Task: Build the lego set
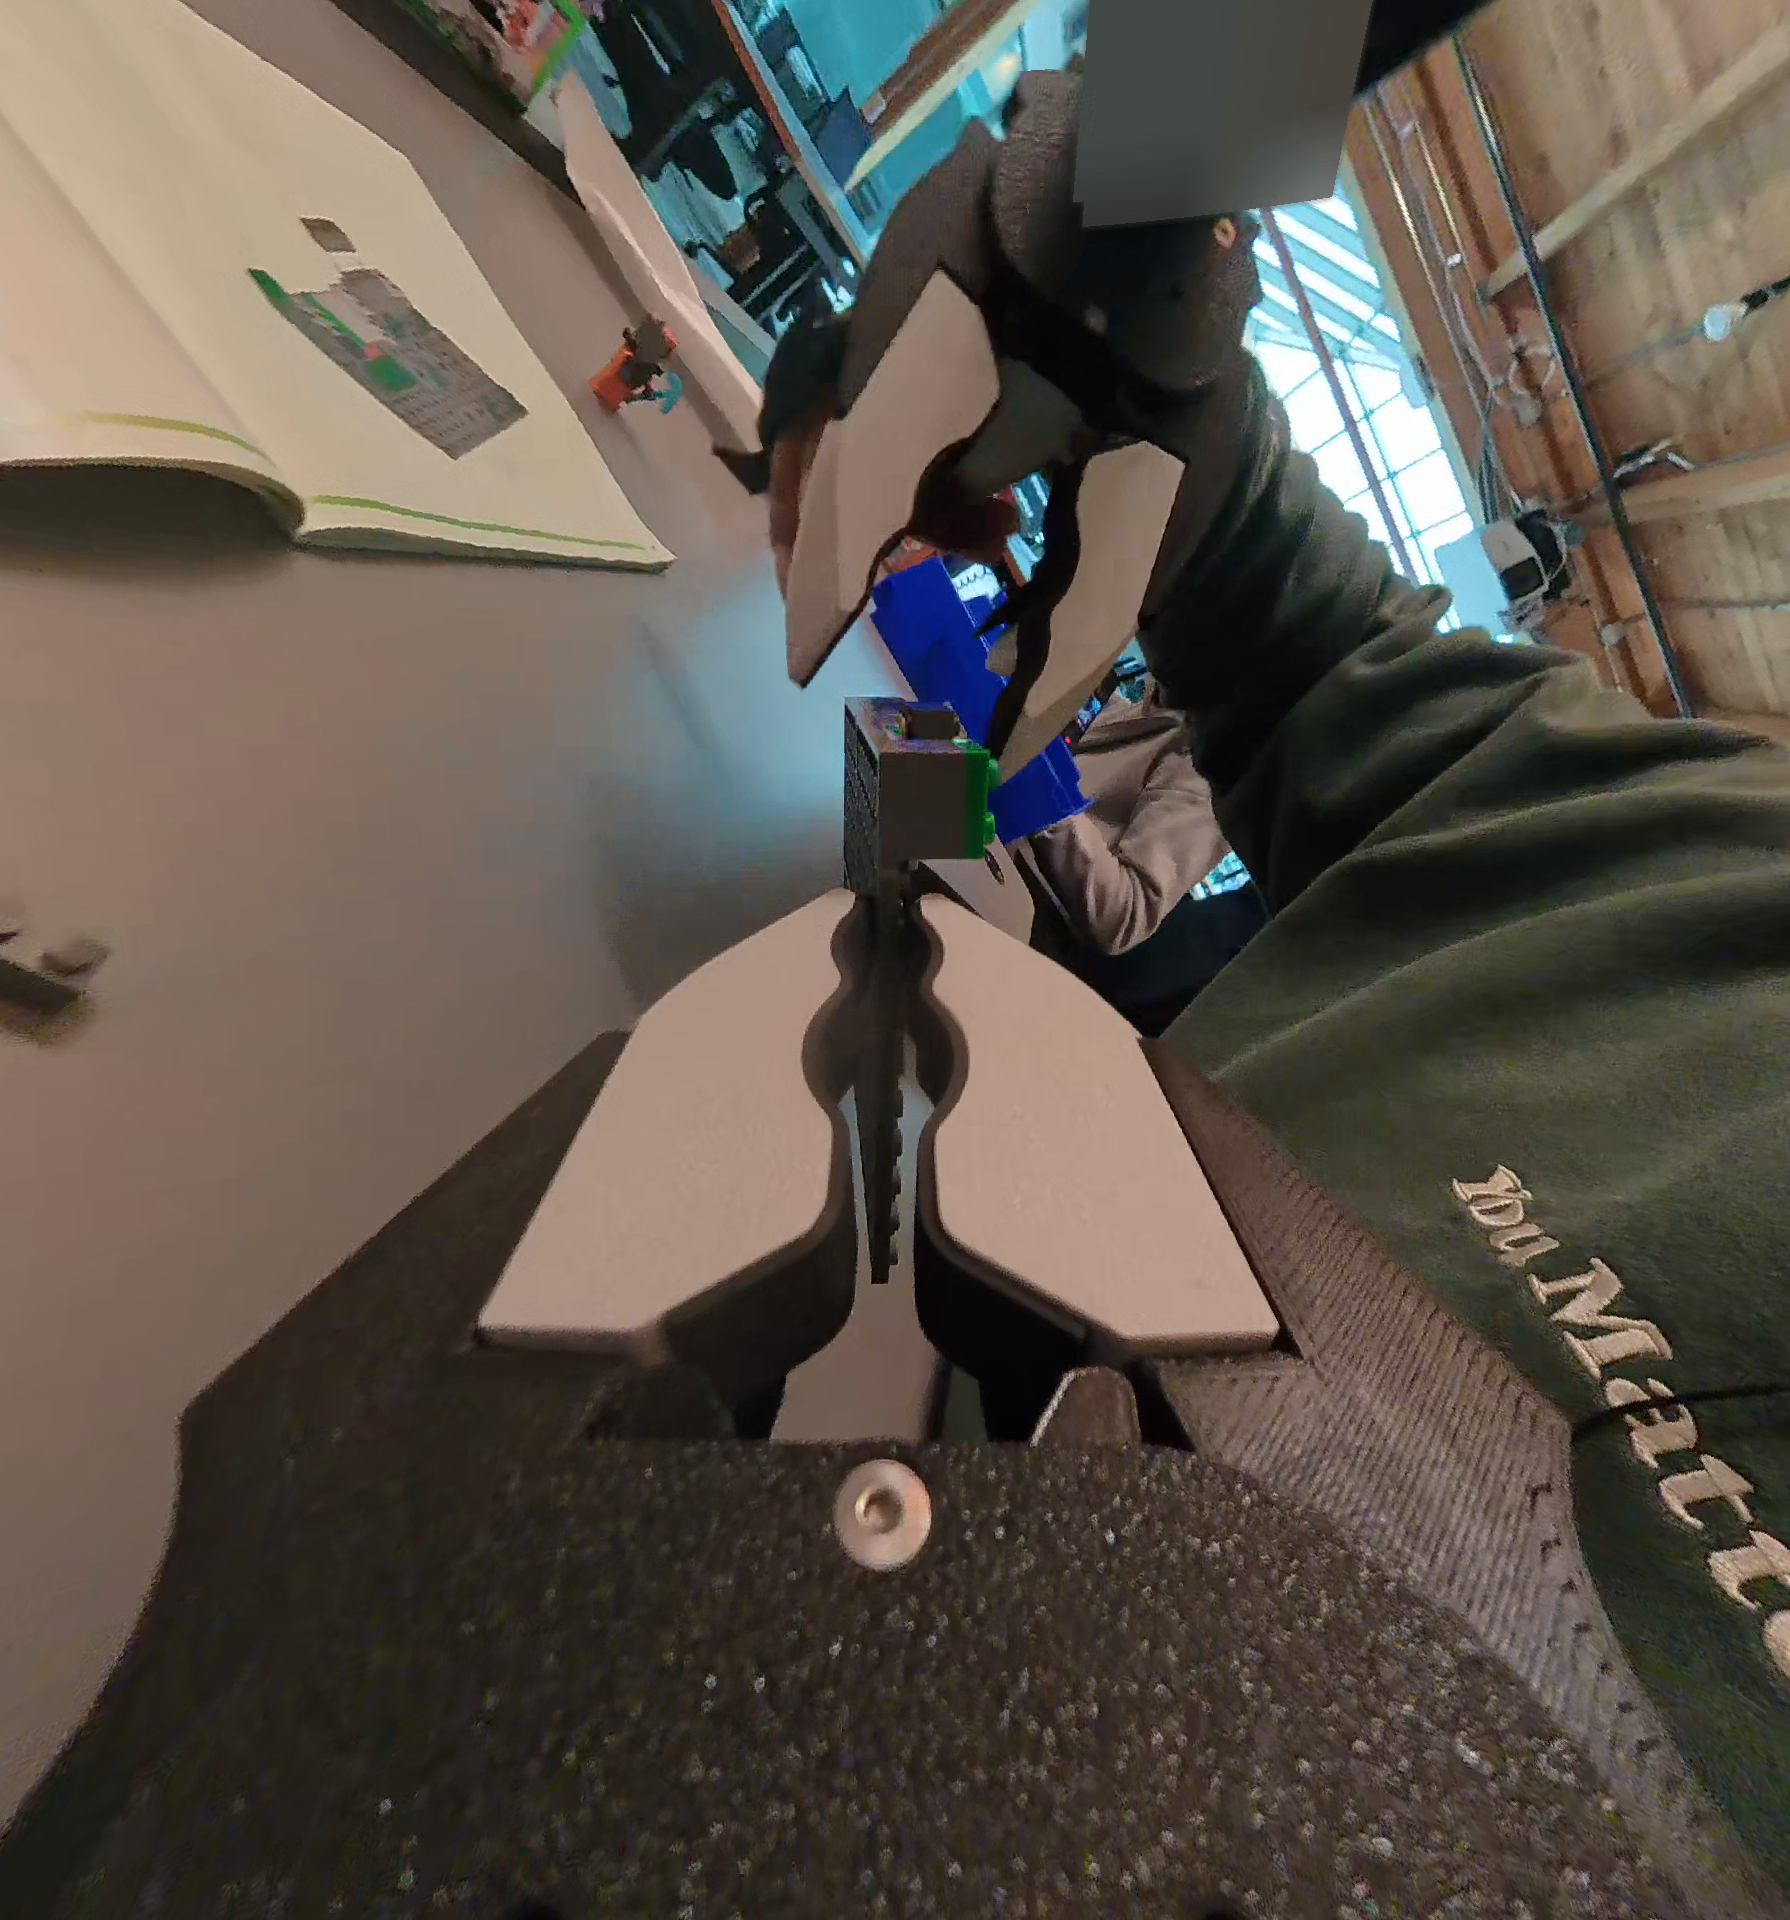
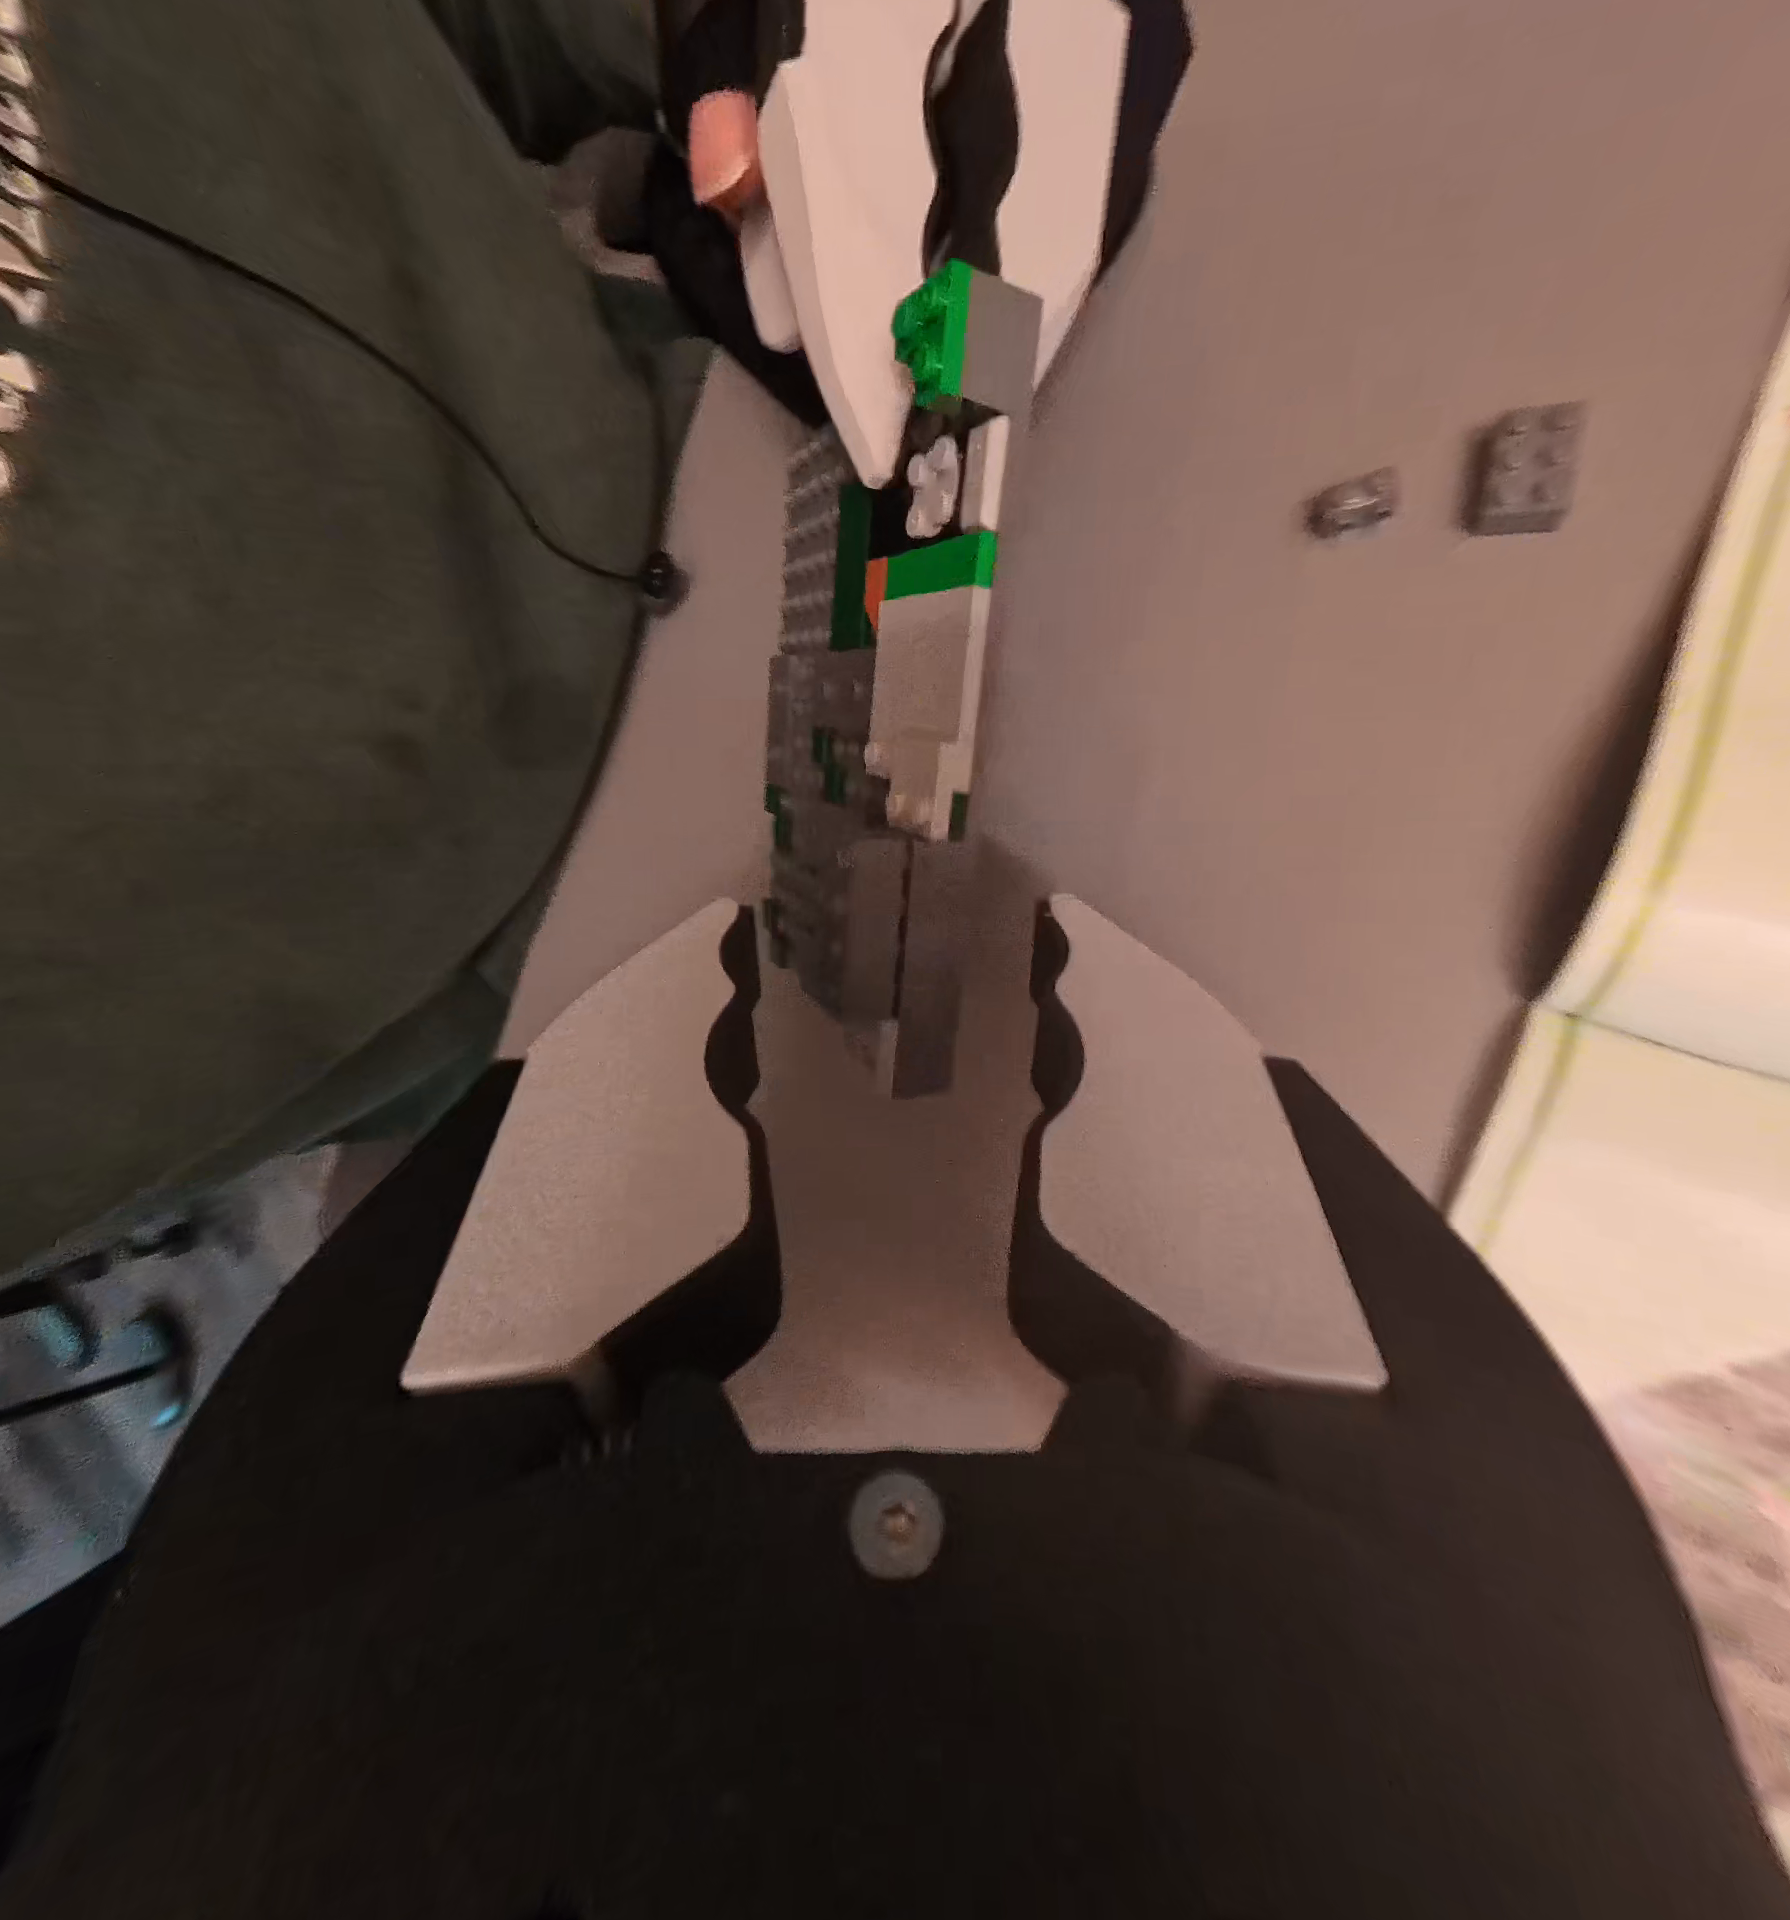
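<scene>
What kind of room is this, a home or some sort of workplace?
Probably a workshop or lab rather than a home. The left wrist view shows bare wooden walls with exposed cables, shelving and desks behind, and a plain grey table with an open instruction booklet on it.

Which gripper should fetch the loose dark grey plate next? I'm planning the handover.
The right gripper: its jaws stand open and hold nothing, and the loose dark grey plate lies on the table on its side. The left gripper is shut on the lego build.
</scene>
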`<state>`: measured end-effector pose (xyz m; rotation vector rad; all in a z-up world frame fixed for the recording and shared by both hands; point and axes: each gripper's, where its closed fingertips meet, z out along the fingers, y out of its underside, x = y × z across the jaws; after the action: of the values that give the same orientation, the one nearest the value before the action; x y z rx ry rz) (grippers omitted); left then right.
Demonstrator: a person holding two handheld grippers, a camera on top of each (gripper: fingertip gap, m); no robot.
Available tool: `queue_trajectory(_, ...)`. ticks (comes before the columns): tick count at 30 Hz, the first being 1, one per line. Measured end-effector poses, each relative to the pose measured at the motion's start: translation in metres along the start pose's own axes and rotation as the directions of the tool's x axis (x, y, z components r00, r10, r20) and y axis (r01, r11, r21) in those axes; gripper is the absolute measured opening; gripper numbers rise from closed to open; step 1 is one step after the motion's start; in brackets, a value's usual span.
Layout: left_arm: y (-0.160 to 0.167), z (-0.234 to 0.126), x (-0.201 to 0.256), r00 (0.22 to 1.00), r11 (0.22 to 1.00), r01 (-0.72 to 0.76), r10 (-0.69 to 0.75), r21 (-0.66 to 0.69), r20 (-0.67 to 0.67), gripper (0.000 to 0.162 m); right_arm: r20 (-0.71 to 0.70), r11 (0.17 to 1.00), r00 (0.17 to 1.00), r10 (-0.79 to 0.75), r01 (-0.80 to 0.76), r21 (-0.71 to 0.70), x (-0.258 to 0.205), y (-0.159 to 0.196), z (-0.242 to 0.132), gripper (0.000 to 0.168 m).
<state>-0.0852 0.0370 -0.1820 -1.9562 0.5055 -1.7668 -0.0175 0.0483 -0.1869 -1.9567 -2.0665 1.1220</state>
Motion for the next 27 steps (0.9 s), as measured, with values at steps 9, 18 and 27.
queue_trajectory(9,0.006,0.008,0.009,0.998,0.997,-0.064,0.063,-0.045,-0.009,0.006,0.187,0.996,0.980,0.070,-0.059,-0.063,-0.017,0.010,0.016,0.034)
queue_trajectory(18,0.006,0.003,0.016,0.993,0.993,-0.114,0.113,-0.036,-0.026,0.006,0.225,0.997,0.971,0.081,-0.081,-0.008,-0.027,0.008,0.025,0.029)
queue_trajectory(27,0.000,-0.003,0.018,0.993,0.993,-0.113,0.114,0.035,-0.034,0.006,0.179,0.990,0.980,0.083,-0.102,0.097,-0.029,0.001,0.032,0.029)
